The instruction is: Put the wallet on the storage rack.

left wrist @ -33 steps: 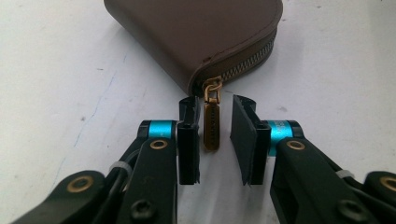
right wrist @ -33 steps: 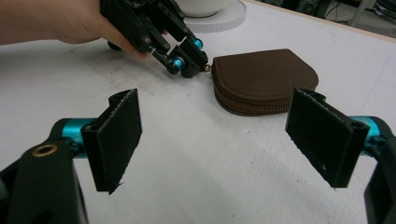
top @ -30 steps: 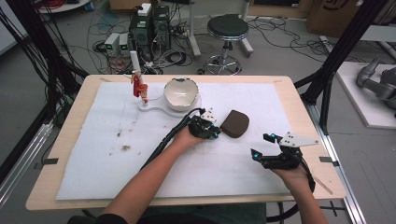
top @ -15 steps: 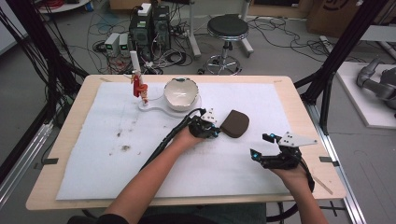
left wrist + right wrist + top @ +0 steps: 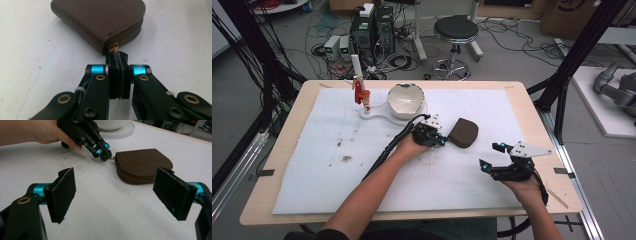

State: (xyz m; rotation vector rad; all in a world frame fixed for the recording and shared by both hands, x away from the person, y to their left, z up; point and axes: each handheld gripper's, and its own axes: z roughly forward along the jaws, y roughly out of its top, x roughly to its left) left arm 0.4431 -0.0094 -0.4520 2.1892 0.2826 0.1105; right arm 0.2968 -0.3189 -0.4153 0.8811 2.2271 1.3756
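The brown zip pouch (image 5: 463, 132) lies flat on the white table cover (image 5: 312, 165), right of the middle and near the front of the white bowl (image 5: 405, 99) on its flat white stand (image 5: 374, 116). Its zip looks fully closed: in the left gripper view the brass teeth run shut along the curved edge, and the small gold zip pull (image 5: 114, 47) sits at the end of the track, at the corner nearest the tool. The left gripper (image 5: 119, 62) has just been closing its jaws, and they now stand pressed together with the pull tab pinched between the pads, so the grasp appears made. What remains, by my reading, is the whole opening stroke: drawing the pull around the curved edge, which has not begun. The right gripper (image 5: 120, 195) hovers low over the cover, well apart from the pouch on the person's side, its jaws spread wide and holding nothing; it may yet be needed to steady the pouch while the zip is drawn. A red figure (image 5: 358, 92) stands beside the bowl, uninvolved.
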